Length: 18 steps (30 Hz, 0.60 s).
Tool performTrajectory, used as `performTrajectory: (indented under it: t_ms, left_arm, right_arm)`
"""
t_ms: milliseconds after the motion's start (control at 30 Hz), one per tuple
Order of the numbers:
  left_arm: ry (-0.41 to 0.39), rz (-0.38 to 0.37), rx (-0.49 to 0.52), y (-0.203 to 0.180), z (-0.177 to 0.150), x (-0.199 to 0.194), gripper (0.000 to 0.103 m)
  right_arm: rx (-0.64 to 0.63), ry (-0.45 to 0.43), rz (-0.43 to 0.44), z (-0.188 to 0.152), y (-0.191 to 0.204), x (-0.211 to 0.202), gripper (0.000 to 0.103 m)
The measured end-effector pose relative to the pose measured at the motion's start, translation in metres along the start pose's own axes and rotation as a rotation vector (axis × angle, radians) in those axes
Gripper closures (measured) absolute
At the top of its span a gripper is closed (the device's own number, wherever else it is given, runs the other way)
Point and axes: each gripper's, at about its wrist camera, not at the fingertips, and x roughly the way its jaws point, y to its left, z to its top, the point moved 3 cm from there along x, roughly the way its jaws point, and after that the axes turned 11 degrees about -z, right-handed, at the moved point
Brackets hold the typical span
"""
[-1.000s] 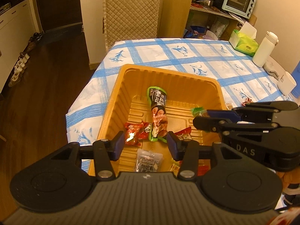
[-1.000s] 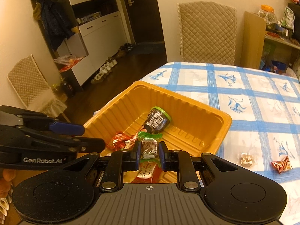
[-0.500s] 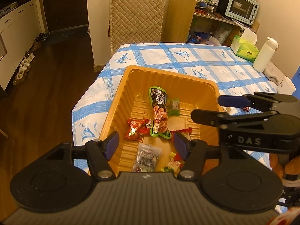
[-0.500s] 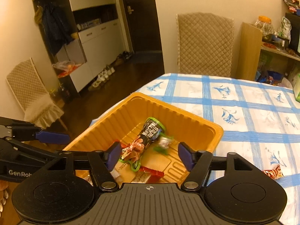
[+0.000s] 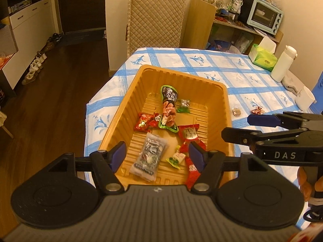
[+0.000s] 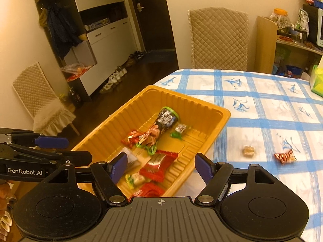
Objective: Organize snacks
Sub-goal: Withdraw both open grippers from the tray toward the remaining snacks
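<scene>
Left gripper [image 5: 157, 154]: your jaws are opening, empty, over the orange tray [image 5: 129, 98].
Right gripper [image 6: 160, 166]: opening, holding nothing.
Risk: you are leaving two snacks [image 6: 285, 156] at lower right on the counter [image 6: 262, 104]; a hurried reach could be nudging them off.

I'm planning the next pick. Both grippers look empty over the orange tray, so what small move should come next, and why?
Probably swing the right gripper, its jaws opening with nothing between them, toward the tan candy on the tablecloth. It and the red candy lie outside the orange tray, and both are on that gripper's side.
</scene>
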Motion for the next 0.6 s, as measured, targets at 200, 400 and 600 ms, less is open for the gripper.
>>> performTrajectory:
  t_ms: [200,400,600]
  left_arm:
    - [-0.015,0.003,-0.015,-0.017,-0.019,-0.02,0.035]
    - [-0.008,0.006,-0.025,-0.037,-0.038,-0.031,0.034]
    - [0.006,0.008,-0.044,-0.058,-0.055,-0.033,0.034]
  right_arm:
    - [0.004,0.01,0.021,-0.016,-0.002,-0.024,0.025]
    - [-0.001,0.029,0.034,-0.034,-0.009,-0.045,0.024]
    - [0.0,0.05,0.045,-0.053,-0.024,-0.063,0.023]
